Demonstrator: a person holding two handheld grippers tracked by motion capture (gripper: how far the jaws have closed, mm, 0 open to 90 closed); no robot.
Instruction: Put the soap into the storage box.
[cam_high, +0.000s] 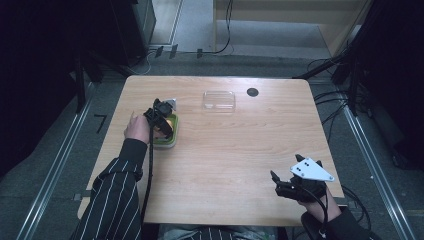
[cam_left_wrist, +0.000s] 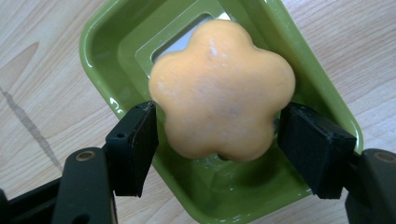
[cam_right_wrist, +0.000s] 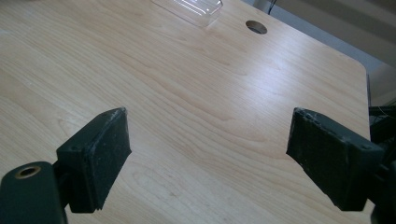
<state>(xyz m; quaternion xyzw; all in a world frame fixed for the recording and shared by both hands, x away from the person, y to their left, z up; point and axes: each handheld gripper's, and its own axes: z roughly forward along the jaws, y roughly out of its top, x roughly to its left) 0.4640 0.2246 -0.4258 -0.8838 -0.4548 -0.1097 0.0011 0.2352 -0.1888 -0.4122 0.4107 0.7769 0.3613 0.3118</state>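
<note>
No brand, label or writing can be read on anything here. The left gripper hangs over the green dish, which sits on the left part of the wooden table. Its jaws stand a little apart with the orange flower-shaped soap between them; the pads sit right at the soap's two sides, and whether they press on it cannot be told. The soap is above the dish's middle. The left hand, in a striped sleeve, reaches forward from the near edge and points the gripper down at the dish. The right gripper is well away from the dish, at the table's near right corner, jaws wide apart with bare wood between them, held low and level. A clear lid lies beyond the dish to its right, near a round hole
</note>
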